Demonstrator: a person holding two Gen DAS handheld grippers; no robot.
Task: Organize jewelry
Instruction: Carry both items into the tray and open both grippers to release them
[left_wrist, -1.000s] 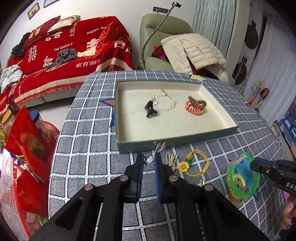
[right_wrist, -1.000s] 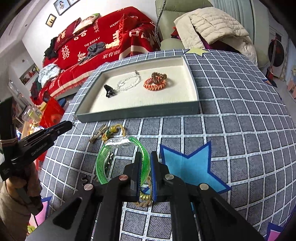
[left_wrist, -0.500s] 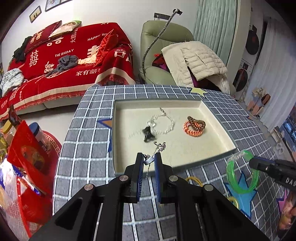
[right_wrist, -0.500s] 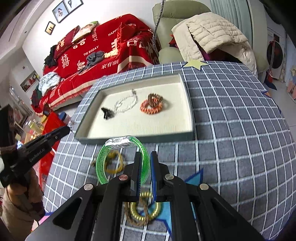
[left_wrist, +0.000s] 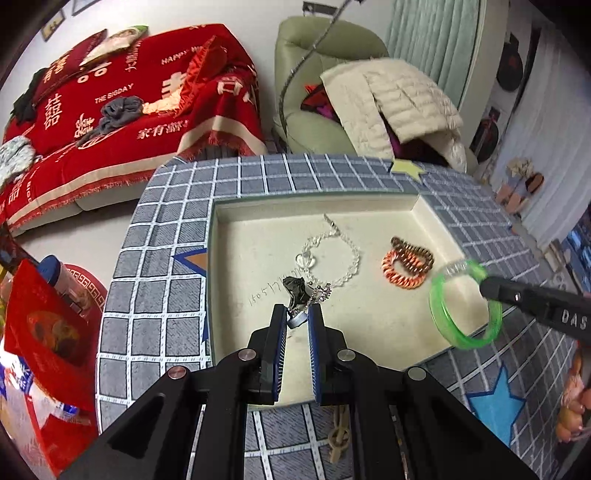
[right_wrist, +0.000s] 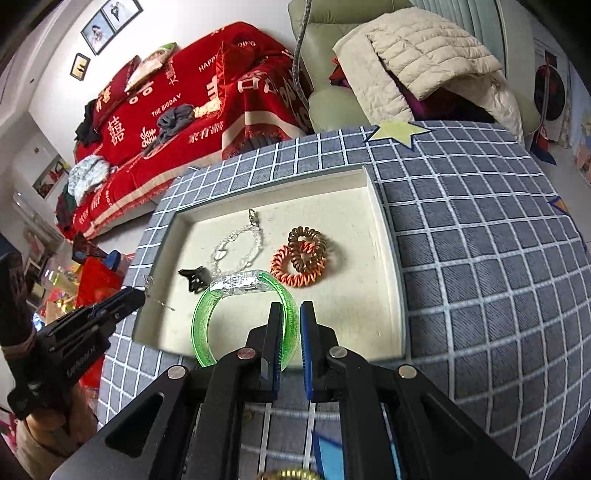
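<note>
A shallow cream-lined tray (left_wrist: 218, 280) (right_wrist: 391, 280) lies on the grid-patterned table. In it are a clear bead bracelet (left_wrist: 341, 254) (right_wrist: 240, 243), a black hair claw (left_wrist: 293, 286) (right_wrist: 194, 277) and orange and brown coil hair ties (left_wrist: 406, 264) (right_wrist: 301, 256). My left gripper (left_wrist: 296, 314) is shut on a small silver chain necklace (left_wrist: 317, 295), held above the tray's front part. My right gripper (right_wrist: 290, 310) is shut on a green translucent bangle (right_wrist: 207, 321) (left_wrist: 443, 321), held above the tray's front right.
A beige beaded piece (left_wrist: 338, 432) lies on the table in front of the tray. A gold coil (right_wrist: 288, 474) shows under my right gripper. A red sofa (left_wrist: 110, 96), a green armchair with a jacket (left_wrist: 388, 99) and red bags (left_wrist: 40, 332) surround the table.
Both grippers have lifted and moved forward from the table's front to above the tray, the left carrying the silver chain and the right the green bangle.
</note>
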